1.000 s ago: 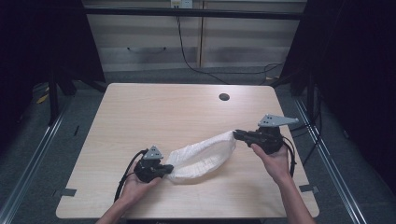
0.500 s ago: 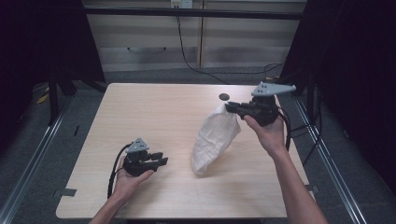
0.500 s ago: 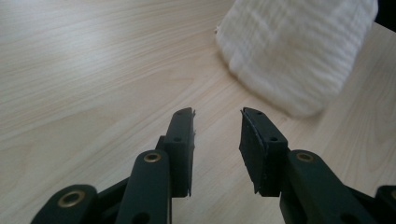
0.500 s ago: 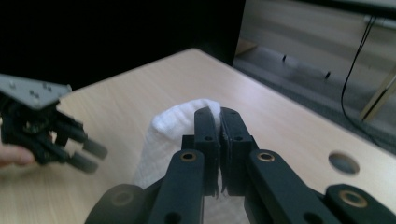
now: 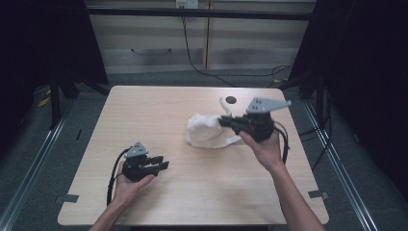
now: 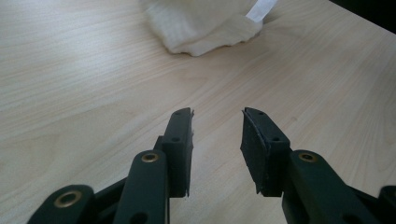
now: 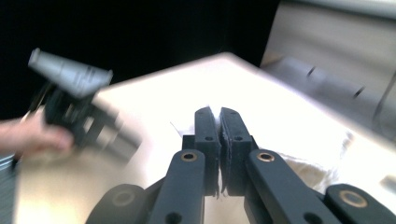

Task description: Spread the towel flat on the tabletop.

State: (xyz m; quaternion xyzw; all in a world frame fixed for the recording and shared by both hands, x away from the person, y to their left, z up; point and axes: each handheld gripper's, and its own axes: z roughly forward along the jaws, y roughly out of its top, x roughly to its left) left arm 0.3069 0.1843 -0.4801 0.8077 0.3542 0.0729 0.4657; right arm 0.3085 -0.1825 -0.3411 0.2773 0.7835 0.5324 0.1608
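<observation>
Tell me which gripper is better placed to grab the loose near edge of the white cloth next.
Left, probably. The left gripper is open and free, with the white cloth straight ahead on the table. The right gripper is already shut on its far end.

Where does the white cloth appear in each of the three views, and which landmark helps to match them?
High view: the white cloth lies bunched right of the table's middle, one end held by the right gripper.
Left gripper view: at the top edge, beyond the open jaws, on bare wood.
Right gripper view: low right, beside the shut jaws, blurred.
Shared landmark: the light wooden table, seen under the cloth in all three.
</observation>
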